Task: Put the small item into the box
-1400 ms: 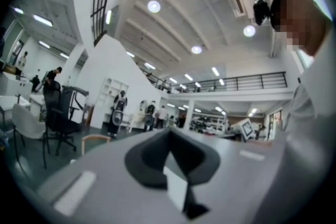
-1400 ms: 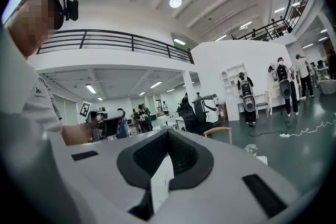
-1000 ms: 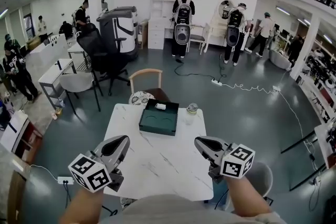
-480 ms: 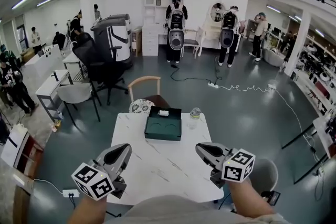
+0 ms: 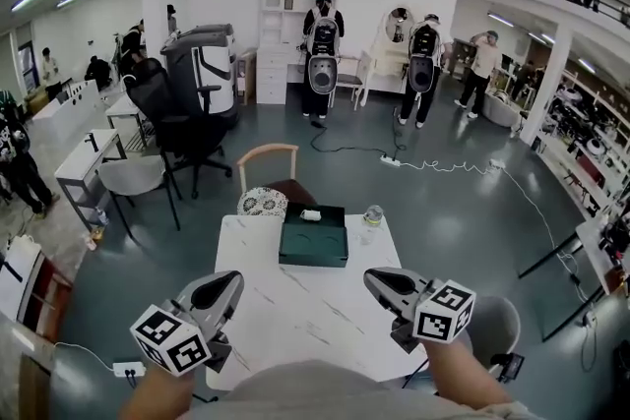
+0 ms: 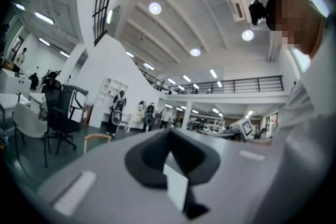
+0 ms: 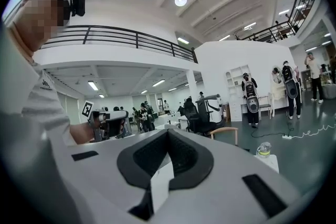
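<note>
Open bare near half of the table [image 5: 295,302], box [image 5: 313,242] and bottle [image 5: 371,214] at its far edge

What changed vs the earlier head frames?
Only the framing: the table and green box sit slightly lower and further right in the head view. Nothing grabbed or released. Left gripper and right gripper stay shut and empty at the table's near end; the small white item stays at the box's far edge.
</note>
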`<state>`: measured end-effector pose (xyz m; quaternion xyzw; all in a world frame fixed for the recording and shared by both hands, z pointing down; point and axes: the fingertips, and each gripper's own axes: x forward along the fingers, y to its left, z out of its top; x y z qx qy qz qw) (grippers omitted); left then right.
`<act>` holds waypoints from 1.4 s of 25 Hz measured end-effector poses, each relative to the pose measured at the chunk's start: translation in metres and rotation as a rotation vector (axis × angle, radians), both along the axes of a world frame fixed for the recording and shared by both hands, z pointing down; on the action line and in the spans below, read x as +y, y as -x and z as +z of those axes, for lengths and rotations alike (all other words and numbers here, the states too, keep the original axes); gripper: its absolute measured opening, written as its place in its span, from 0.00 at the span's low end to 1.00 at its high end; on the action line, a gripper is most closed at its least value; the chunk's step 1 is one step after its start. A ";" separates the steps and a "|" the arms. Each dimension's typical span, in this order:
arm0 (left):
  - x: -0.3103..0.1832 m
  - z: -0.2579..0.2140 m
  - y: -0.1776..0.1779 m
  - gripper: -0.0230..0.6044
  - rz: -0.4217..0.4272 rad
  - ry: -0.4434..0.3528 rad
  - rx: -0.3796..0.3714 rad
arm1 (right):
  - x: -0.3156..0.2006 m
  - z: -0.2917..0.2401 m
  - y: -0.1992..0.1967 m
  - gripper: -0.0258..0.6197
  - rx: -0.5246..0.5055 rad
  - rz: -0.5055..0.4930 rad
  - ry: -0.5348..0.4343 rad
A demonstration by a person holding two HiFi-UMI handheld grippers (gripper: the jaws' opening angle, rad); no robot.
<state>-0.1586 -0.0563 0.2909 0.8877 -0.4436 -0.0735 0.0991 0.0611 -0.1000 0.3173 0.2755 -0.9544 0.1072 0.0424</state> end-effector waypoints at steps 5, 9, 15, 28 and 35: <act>-0.004 0.000 0.009 0.05 -0.009 0.008 0.012 | -0.010 -0.004 0.000 0.05 0.001 0.009 0.001; -0.006 0.001 0.012 0.05 -0.022 0.005 0.021 | -0.014 -0.003 0.005 0.05 0.001 -0.013 0.002; -0.008 0.003 0.014 0.05 -0.038 0.011 0.032 | -0.021 -0.003 0.004 0.05 0.000 -0.016 -0.005; -0.014 0.009 0.008 0.05 -0.044 0.014 0.040 | -0.027 0.008 -0.002 0.05 0.072 -0.002 -0.042; -0.017 0.008 0.006 0.05 -0.038 0.020 0.048 | -0.029 0.005 -0.002 0.05 0.069 -0.009 -0.042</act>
